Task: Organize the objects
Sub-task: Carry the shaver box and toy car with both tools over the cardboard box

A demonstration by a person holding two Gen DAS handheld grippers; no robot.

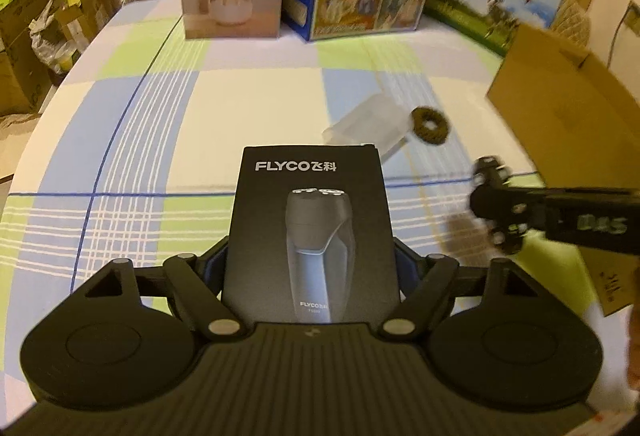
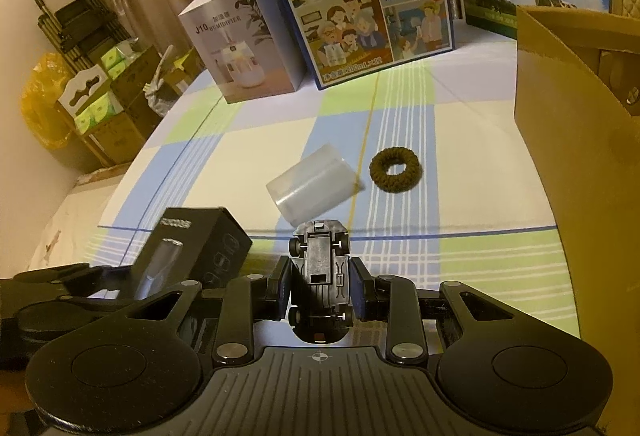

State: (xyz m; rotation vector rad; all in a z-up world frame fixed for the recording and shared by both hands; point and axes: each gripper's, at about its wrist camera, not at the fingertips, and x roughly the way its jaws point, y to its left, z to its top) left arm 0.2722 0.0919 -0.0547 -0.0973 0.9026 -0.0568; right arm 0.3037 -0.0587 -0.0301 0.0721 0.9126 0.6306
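The checked sheet (image 1: 168, 123) covers what looks like a bed rather than a counter. At its right edge stands an open cardboard box (image 2: 568, 139), probably the place for the loose things; its inside is cut off in both views. The step in hand looks like carrying: both loads are lifted clear of the sheet. The left gripper (image 1: 310, 264) is clamped on the black shaver box (image 1: 310, 228). The right gripper (image 2: 320, 294) is closed on a toy car (image 2: 320, 276), wheels up. Next, each must swing right over the cardboard rim and let go. A translucent plastic container (image 2: 312, 187) and a brown scrunchie (image 2: 395, 169) remain lying just beside each other; the container's contents are unreadable.
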